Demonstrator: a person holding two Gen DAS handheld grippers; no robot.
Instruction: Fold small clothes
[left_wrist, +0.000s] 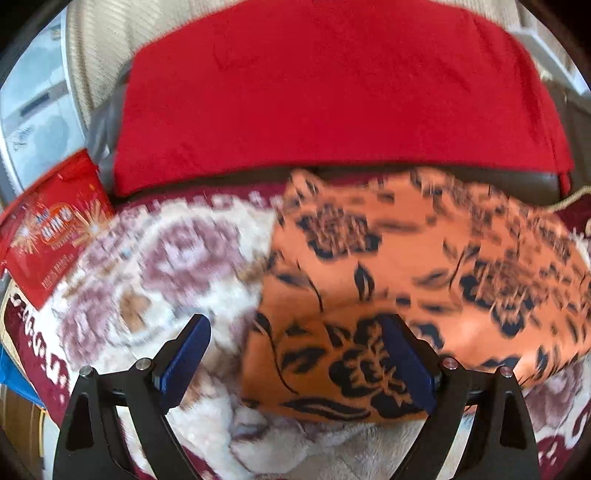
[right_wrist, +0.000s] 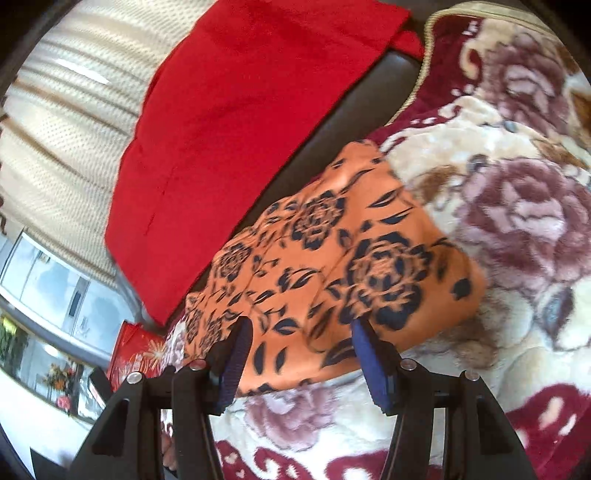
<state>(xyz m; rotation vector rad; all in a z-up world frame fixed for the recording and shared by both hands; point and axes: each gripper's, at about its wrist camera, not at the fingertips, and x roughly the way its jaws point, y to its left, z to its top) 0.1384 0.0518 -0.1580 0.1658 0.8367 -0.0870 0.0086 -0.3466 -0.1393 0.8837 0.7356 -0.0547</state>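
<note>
Left view, blurred: red printed packet at far left, cut by the frame edge, its text unreadable. Left gripper released, jaws wide, nothing clamped; its right finger overlaps the orange floral garment. Garment lies on the rose-patterned blanket, below the red cloth on a dark seat. Right view: right gripper released over the garment's near edge, pads not pressing. No containers visible.

floral blanket, red packet, curtain
</note>
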